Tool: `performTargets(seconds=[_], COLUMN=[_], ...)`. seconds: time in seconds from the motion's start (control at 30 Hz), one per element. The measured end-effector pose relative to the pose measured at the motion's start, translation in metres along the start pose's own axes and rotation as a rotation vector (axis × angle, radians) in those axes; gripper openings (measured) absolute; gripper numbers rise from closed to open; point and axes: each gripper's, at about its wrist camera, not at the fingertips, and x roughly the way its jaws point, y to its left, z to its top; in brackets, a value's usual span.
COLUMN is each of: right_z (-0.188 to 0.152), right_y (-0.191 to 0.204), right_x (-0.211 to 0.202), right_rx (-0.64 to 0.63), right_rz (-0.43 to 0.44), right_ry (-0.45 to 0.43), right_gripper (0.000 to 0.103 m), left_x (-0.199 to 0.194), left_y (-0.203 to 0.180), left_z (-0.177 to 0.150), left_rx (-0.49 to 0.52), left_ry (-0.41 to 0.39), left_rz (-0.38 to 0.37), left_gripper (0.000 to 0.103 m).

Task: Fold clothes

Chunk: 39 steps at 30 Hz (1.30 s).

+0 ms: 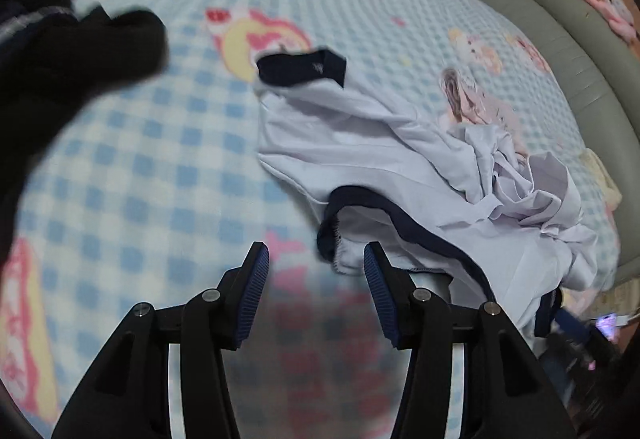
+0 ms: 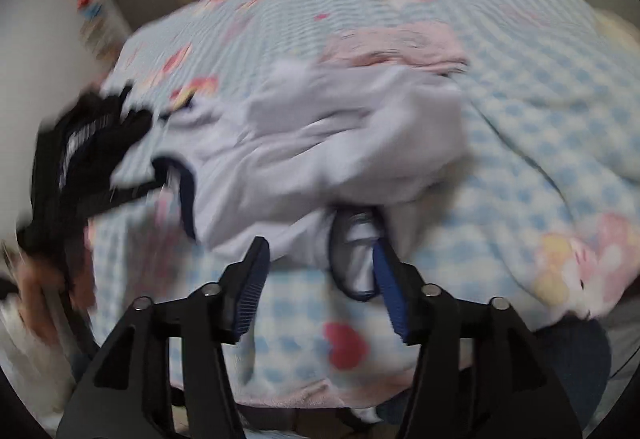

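Two grippers: both over the bed [image 1: 168, 143], jaws spread wide, nothing held.
Left gripper [image 1: 316, 259]: just short of the shirt's navy neckline.
Right gripper [image 2: 320, 263]: at a navy-trimmed sleeve end; the view is blurred.
Shirt [image 1: 360, 143]: white, navy-trimmed, crumpled toward the bed's right edge.
Dark garment [image 1: 80, 51]: at the left, blurred.

White shirt [image 1: 372, 143]: thin smooth cloth, navy knit trim. My bedspread [image 1: 160, 143]: soft, fuzzy checked fabric. My left gripper [image 1: 316, 279]: matt black plastic, ribbed blue pads [image 1: 256, 287], bright metal pins.
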Motion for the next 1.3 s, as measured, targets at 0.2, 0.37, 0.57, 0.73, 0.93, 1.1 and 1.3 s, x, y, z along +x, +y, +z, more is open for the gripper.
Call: performTargets(seconds=[0.2,0.37,0.57,0.73,0.93,1.1,1.3], right_z=[0.011,0.019,0.043,0.037,-0.006,-0.042,-0.051], right_y=[0.028,0.051,0.063,0.067,0.060,0.050,0.022], right_x=[0.022,0.040,-0.030,-0.085,-0.046,-0.020,-0.028], right_rx=[-0.044,-0.080,-0.118,-0.164,-0.192,-0.184,-0.028], right_rz=[0.004,0.007,-0.005,-0.062,-0.020,0.046,0.093], right_ry=[0.005,0.010,-0.196,-0.307,-0.092,0.068,0.073], right_gripper=[0.078,0.008,0.008,0.015,0.022,0.037,0.047], left_x=[-0.007,-0.078,-0.192,-0.193,-0.112,-0.121,-0.089], left_y=[-0.013,-0.010,-0.029,-0.035,0.004,0.047,0.078], left_z=[0.006,0.004,-0.018,-0.061,-0.107,-0.107,-0.105], left_rx=[0.069,0.089,0.171,0.213,0.093,-0.063,-0.225], left_ry=[-0.057,-0.202,-0.381,-0.281,0.058,0.012,0.113], left_rz=[0.027,-0.003,-0.074,-0.092,-0.159,-0.260,-0.244], left_gripper=[0.004,0.003,0.003,0.003,0.008,0.032,0.050])
